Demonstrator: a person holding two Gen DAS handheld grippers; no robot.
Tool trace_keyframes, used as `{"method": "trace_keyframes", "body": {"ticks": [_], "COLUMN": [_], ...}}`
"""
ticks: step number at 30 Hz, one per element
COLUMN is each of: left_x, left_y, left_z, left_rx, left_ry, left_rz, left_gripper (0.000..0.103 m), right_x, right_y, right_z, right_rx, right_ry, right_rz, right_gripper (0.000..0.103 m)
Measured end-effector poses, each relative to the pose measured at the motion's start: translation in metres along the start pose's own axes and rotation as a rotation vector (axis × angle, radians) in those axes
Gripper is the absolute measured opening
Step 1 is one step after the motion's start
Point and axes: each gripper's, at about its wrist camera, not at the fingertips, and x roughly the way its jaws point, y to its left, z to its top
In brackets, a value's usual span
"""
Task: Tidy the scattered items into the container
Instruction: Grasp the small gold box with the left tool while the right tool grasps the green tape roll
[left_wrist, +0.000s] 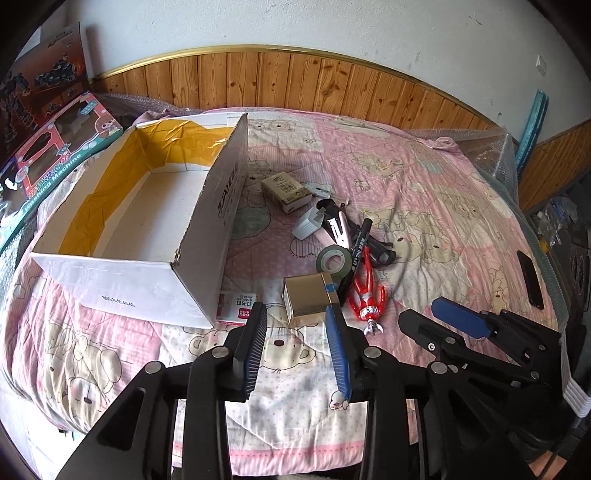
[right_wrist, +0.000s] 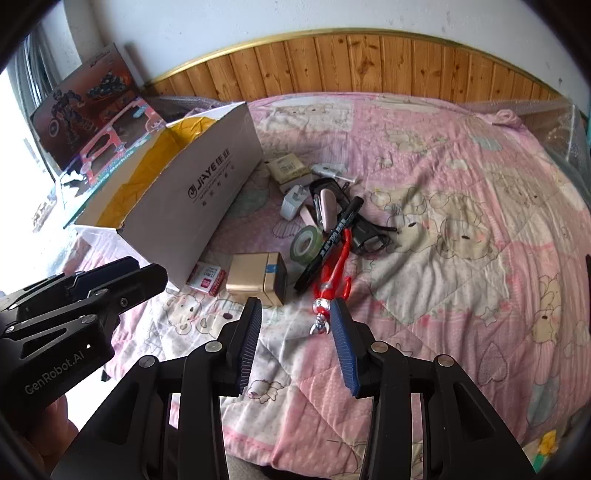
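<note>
Red figure lies lengthwise, head toward right gripper.

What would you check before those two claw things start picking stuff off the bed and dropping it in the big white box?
1. Left gripper jaws apart and holding nothing: ok.
2. Right gripper jaws apart and holding nothing: ok.
3. White cardboard box with yellow lining open on top, with room inside: ok.
4. Nearest items free to grab: the gold rectangular tin and the red and silver plastic toy figure lie unobstructed on the pink bear-print quilt: ok.
5. Small red and white staples box clear of the carton: not ok; it lies right against the carton's corner.
6. Black marker pen free of the toy figure: cannot tell; they lie close.
</note>
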Motion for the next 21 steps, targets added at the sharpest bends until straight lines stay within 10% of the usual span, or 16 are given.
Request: {"method": "trace_keyframes", "body": {"ticks": [21], "left_x": [0.067], "left_y": [0.011], "left_z": [0.009], "left_rx": [-0.038], "left_ry": [0.065], "left_rz": [-0.048], "left_gripper": [0.047], "right_x": [0.065], "right_y": [-0.045], "right_z": [0.016], "right_rx": [0.126], "right_ry": [0.092], "right_rz": [0.167], "right_gripper": [0.042]}}
